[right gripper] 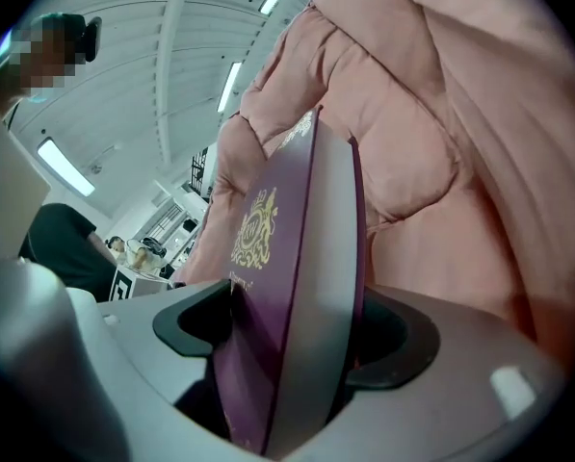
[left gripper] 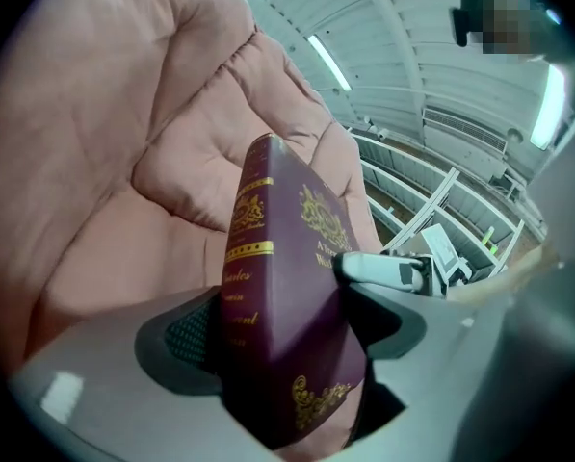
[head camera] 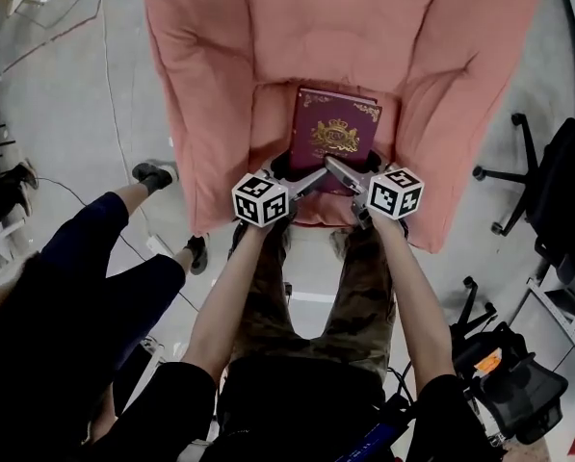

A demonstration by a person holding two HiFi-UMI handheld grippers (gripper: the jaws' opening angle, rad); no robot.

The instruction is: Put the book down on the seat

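Bare forearms [head camera: 231, 292] reach forward from dark sleeves, above camouflage trousers [head camera: 359, 287]. Ahead of them the left tongs [head camera: 309, 179] and the right tongs [head camera: 342, 169] meet at the near edge of a maroon book [head camera: 335, 128] with a gold crest on its cover. Both are clenched on it. In the left gripper view the spine, with its gold lettering, stands between the jaws. In the right gripper view the cover and the pale page block fill the gap from jaw to jaw. The book is cover up over the seat cushion [head camera: 270, 133] of a pink padded armchair [head camera: 196, 85], between its arms; whether it touches the cushion I cannot tell. A second person [head camera: 85, 258] in dark clothes sits at the left, and a black office chair [head camera: 561, 186] stands at the right on the grey floor [head camera: 65, 114].
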